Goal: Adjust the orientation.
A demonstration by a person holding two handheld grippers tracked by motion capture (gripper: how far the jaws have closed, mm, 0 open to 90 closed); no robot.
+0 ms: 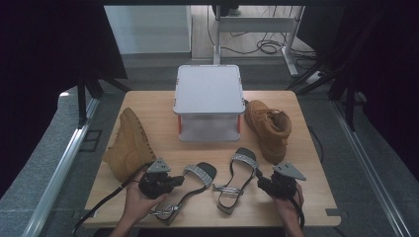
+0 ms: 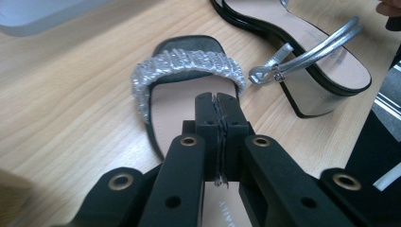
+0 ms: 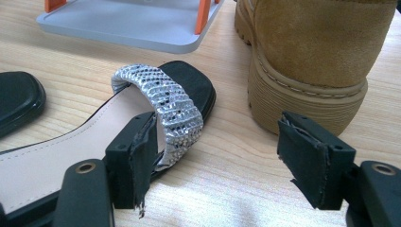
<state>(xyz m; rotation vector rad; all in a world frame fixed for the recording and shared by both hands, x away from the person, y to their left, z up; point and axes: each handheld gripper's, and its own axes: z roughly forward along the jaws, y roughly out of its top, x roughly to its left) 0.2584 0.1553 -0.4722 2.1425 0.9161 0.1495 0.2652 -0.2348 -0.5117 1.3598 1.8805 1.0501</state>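
Two black sandals with glittery silver toe straps lie on the wooden table [image 1: 306, 197]. The left sandal [image 1: 190, 185] sits under my left gripper [image 1: 179, 180]. In the left gripper view that gripper [image 2: 216, 101] is shut, its jaws pressed together just above the insole behind the silver strap [image 2: 189, 66], with nothing seen between them. My right gripper [image 1: 260, 181] stands open beside the right sandal [image 1: 237, 180]. In the right gripper view its jaws [image 3: 220, 142] are spread wide on bare wood, the left pad close to that sandal's strap [image 3: 165, 99].
A grey two-tier stand [image 1: 209, 94] with orange posts sits at the back centre. One tan boot [image 1: 129, 145] lies on its side at the left. The other tan boot [image 1: 269, 126] stands at the right, close ahead of my right gripper.
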